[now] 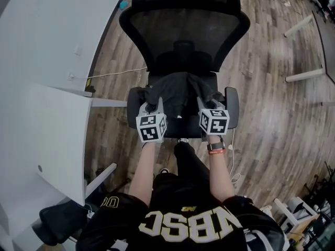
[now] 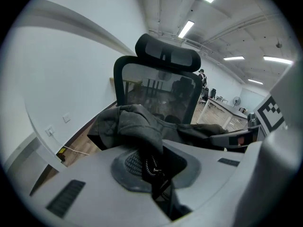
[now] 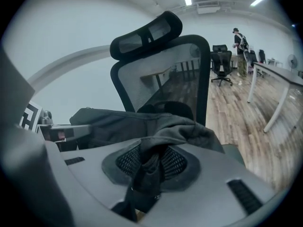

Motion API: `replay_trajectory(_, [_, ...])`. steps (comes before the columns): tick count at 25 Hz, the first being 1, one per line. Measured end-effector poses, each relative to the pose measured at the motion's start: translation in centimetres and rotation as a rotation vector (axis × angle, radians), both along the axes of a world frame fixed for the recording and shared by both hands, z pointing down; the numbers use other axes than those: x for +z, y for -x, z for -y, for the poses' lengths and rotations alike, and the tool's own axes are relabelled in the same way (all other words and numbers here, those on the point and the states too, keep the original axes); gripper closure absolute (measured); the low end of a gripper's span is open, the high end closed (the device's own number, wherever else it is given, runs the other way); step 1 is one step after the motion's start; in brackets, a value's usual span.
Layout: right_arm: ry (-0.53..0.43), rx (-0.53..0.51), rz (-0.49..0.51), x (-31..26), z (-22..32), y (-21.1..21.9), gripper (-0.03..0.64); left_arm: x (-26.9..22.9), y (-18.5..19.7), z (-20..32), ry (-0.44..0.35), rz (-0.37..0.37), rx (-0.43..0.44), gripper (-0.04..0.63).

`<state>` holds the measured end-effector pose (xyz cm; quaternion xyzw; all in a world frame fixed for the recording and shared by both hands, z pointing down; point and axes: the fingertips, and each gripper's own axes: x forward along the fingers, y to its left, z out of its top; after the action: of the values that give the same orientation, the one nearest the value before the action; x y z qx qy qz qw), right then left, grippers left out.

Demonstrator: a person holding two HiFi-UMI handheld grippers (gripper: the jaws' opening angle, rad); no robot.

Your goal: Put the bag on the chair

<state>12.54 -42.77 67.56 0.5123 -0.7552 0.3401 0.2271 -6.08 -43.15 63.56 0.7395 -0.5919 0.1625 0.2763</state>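
A black fabric bag (image 1: 180, 95) hangs over the seat of a black mesh office chair (image 1: 183, 33). Both grippers hold it by its near edge. My left gripper (image 1: 153, 111) is shut on the bag's left corner; in the left gripper view the dark cloth and a zipper (image 2: 152, 167) are pinched between the jaws. My right gripper (image 1: 208, 109) is shut on the right corner, where bunched fabric (image 3: 150, 167) runs down between the jaws. The bag (image 3: 128, 124) stretches between the two grippers in front of the chair's backrest (image 3: 165, 74).
A white desk (image 1: 47, 114) stands at the left, its edge close to the chair's left armrest (image 1: 133, 106). Wooden floor lies to the right, with white table legs (image 1: 303, 76) farther off. A cable (image 1: 115, 73) runs along the floor by the wall.
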Motion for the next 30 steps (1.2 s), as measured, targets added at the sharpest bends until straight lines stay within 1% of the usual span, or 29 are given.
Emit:
replay_trajectory(7, [0.080,-0.008,-0.028,5.9,0.8,-0.2,0.515,6.5,-0.3,0.8,0.091,-0.014,-0.004,0.552])
replay_trajectory(12, [0.133,-0.010,-0.031,10.4,1.2,-0.2,0.512,10.6,-0.1,1.1,0.166,-0.049,-0.031,0.551])
replay_trajectory(16, [0.158,-0.013,-0.038,13.6,1.5,0.1,0.508,13.6,0.2,1.5,0.201,-0.041,-0.037,0.551])
replay_trajectory(20, [0.151,-0.024,-0.063,16.5,2.1,-0.1,0.500,17.2,0.2,2.3,0.236,-0.016,-0.025,0.550])
replay_trajectory(23, [0.134,-0.025,-0.086,19.0,2.6,-0.4,0.492,20.0,0.3,3.0,0.241,0.003,-0.021,0.546])
replay_trajectory(27, [0.079,-0.025,-0.119,21.2,4.1,-0.7,0.492,22.3,1.1,4.5,0.200,0.007,-0.038,0.545])
replay_trajectory(30, [0.061,-0.021,-0.129,22.8,5.0,-1.3,0.488,24.1,1.8,5.4,0.186,0.015,-0.050,0.545])
